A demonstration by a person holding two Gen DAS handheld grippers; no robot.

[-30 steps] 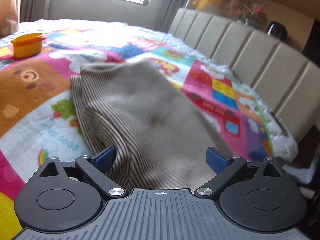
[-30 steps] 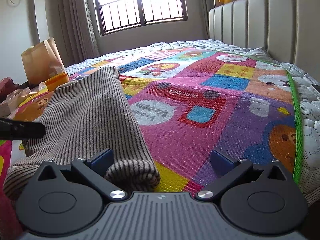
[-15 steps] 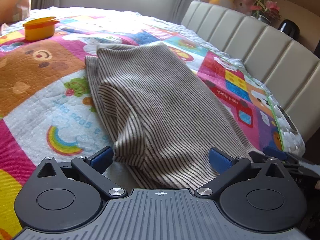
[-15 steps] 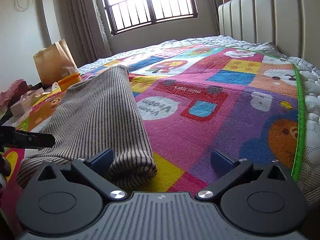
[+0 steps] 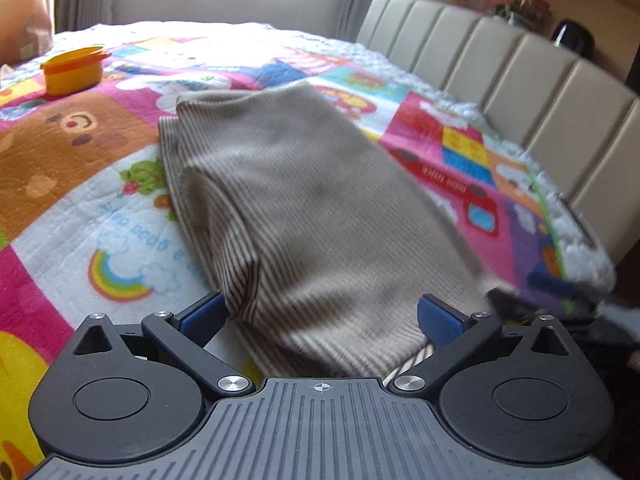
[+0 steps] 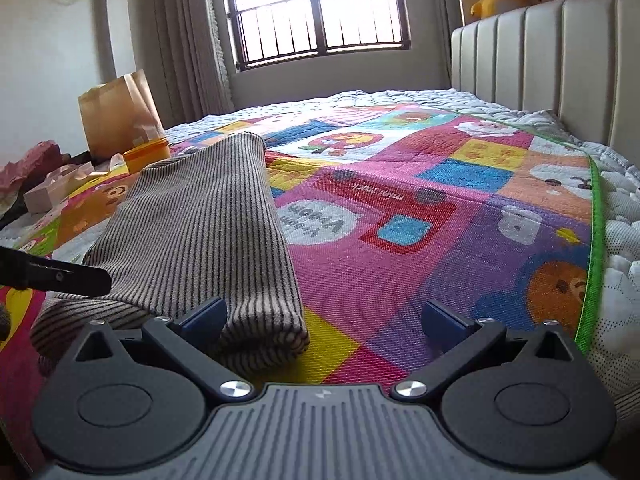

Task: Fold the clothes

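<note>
A beige garment with thin dark stripes (image 5: 312,216) lies folded lengthwise on the colourful quilt (image 5: 80,152). My left gripper (image 5: 318,316) is open, its blue pads on either side of the garment's near end. In the right wrist view the garment (image 6: 208,224) stretches away at the left. My right gripper (image 6: 324,316) is open; the garment's near right corner lies just inside its left pad. The left gripper's finger (image 6: 56,276) shows at the left edge of that view.
An orange lidded bowl (image 5: 74,70) stands on the quilt at the far left. A padded beige headboard (image 5: 520,76) runs along the right. A brown paper bag (image 6: 120,114) and small boxes (image 6: 52,192) sit beside the bed. A barred window (image 6: 316,12) is at the far end.
Both grippers have drawn back slightly from the garment and stay open. The garment has settled flat on the quilt; its near end lies lower than one second ago.
</note>
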